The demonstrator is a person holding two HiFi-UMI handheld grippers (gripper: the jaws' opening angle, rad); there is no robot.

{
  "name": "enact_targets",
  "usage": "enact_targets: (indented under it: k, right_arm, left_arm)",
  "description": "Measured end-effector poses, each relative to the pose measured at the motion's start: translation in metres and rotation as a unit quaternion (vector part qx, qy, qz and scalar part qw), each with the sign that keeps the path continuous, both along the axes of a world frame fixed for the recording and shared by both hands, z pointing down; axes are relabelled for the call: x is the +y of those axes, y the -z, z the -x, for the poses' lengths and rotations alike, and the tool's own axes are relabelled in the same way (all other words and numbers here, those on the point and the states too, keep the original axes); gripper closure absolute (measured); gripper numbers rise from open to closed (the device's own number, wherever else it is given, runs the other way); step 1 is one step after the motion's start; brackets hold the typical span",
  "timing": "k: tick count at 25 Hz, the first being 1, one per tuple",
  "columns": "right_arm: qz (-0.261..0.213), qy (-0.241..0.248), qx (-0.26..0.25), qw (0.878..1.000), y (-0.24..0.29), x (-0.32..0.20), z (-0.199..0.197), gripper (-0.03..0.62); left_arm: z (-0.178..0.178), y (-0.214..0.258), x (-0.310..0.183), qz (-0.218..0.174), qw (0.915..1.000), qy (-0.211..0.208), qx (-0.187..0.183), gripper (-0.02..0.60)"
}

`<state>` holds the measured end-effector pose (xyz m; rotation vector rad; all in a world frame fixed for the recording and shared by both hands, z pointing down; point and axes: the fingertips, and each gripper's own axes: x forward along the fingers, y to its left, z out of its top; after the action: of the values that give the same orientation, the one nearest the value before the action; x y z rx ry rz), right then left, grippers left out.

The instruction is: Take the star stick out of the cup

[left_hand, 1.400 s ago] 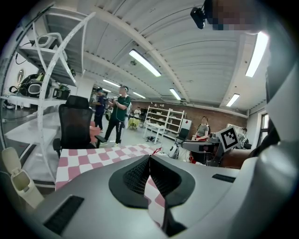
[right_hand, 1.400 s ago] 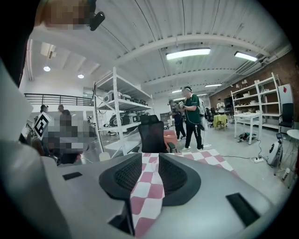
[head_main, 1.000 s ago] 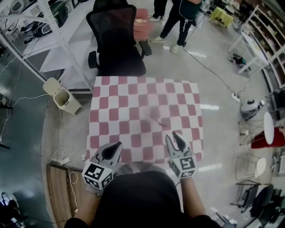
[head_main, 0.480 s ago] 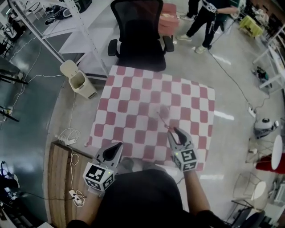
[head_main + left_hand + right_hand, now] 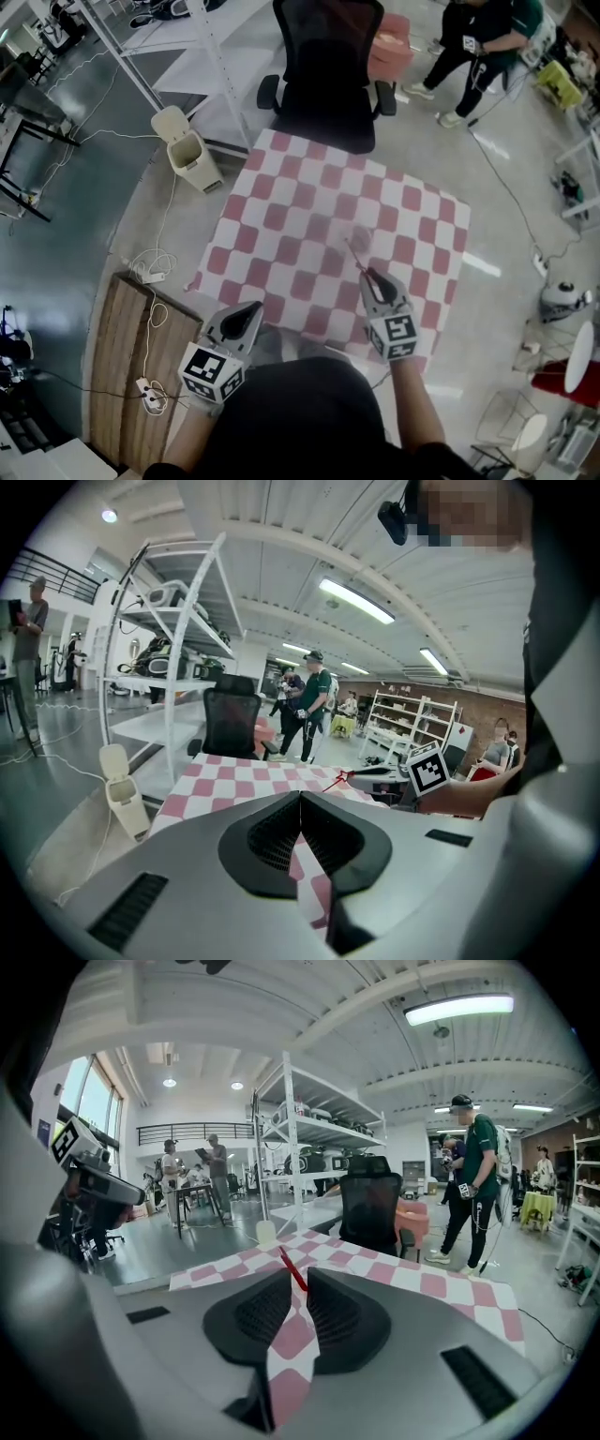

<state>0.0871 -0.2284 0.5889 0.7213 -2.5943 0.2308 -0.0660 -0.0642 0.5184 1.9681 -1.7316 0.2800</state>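
A thin red star stick [image 5: 356,255] slants up and away from my right gripper [image 5: 367,275], which is shut on its lower end over the near right part of the checkered table [image 5: 281,197]. In the right gripper view the stick [image 5: 292,1269] rises from between the closed jaws of the right gripper [image 5: 300,1283]. The left gripper view shows its star tip [image 5: 344,777] ahead of the right gripper [image 5: 380,772]. My left gripper [image 5: 251,309] is shut and holds nothing at the table's near left edge. A faint clear shape [image 5: 362,236] beyond the stick may be the cup; I cannot make it out.
A black office chair [image 5: 328,66] stands at the table's far edge. A white bin [image 5: 187,150] and a shelving rack [image 5: 187,47] are at the left. A person [image 5: 483,42] stands at the far right. A wooden board [image 5: 141,366] and cables lie left of me.
The head view has swung, so the table sits further right and higher in the picture. My right gripper has moved a little further over the table with the stick. The left gripper has barely moved.
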Motion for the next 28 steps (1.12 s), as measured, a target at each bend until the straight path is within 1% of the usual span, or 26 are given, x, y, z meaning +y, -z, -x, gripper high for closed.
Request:
enact_targets:
  k: [3,12,22,28]
  right_arm:
    - [0.003,0.004,0.005,1.000,0.002,0.001,0.005,0.539]
    - [-0.025,-0.010,0.008,1.000,0.019,-0.005,0.022,0.559]
    - [-0.054,-0.039,0.006,0.998,0.051,-0.001,0.032,0.565]
    - [-0.077,-0.055,-0.002,0.996,0.083,0.002,0.033,0.565]
  left_arm:
    - [0.004,0.001,0.004,-0.002,1.0000,0.007,0.000,0.541]
    - [0.020,0.008,0.015,-0.016,0.9998,0.015,0.001,0.541]
    - [0.041,0.023,0.016,-0.041,0.9991,-0.003,0.002,0.541]
    - [0.047,0.031,0.006,-0.063,0.9978,-0.022,0.007,0.541]
